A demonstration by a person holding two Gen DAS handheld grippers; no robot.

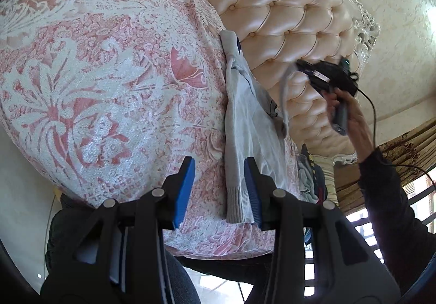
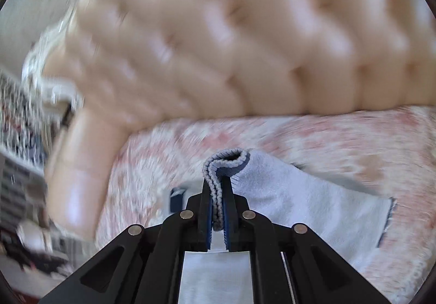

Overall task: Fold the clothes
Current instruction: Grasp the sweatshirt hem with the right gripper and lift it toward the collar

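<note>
My right gripper is clamped on the ribbed edge of the pale grey knitted garment, at frame centre. My left gripper stands half open, empty; the garment's hem lies just beside its right finger, on the pink floral bedspread.

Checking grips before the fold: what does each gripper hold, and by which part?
Right gripper pinches the grey garment's ribbed cuff. Left gripper holds nothing.

Right gripper fingers clamped on ribbed cuff of grey garment; pink bedspread, tufted headboard behind.
</note>
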